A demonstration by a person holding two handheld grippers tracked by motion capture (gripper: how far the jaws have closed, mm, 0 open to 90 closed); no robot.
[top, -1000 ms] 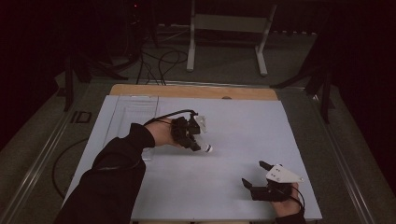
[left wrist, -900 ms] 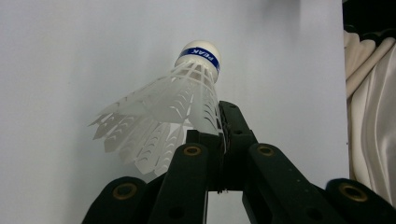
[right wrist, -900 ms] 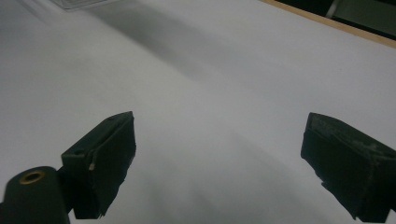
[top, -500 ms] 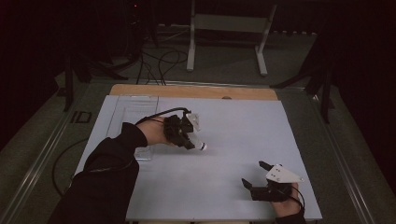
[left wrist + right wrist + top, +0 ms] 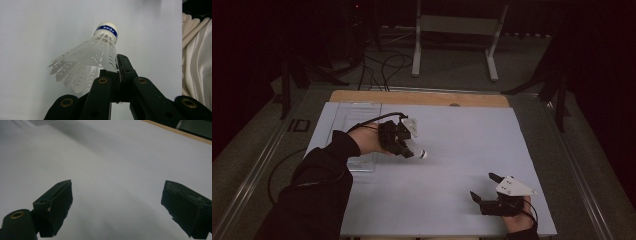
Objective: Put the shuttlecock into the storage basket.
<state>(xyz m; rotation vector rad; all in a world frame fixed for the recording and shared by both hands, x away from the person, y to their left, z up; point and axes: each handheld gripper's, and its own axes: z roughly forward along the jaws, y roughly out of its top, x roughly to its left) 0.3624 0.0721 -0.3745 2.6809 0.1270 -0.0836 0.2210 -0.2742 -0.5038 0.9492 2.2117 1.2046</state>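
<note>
1. Left gripper (image 5: 408, 148) pinches the shuttlecock (image 5: 96, 52) by its skirt edge – cork forward, above the table (image 5: 447, 195).
2. Right gripper (image 5: 486, 192) rests near the table's front – jaws apart, likely waiting.

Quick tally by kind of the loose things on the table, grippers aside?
Shuttlecock: 1, white, clamped in the left gripper
Clear tray: 1, at the table's far left
Total: 2
</note>
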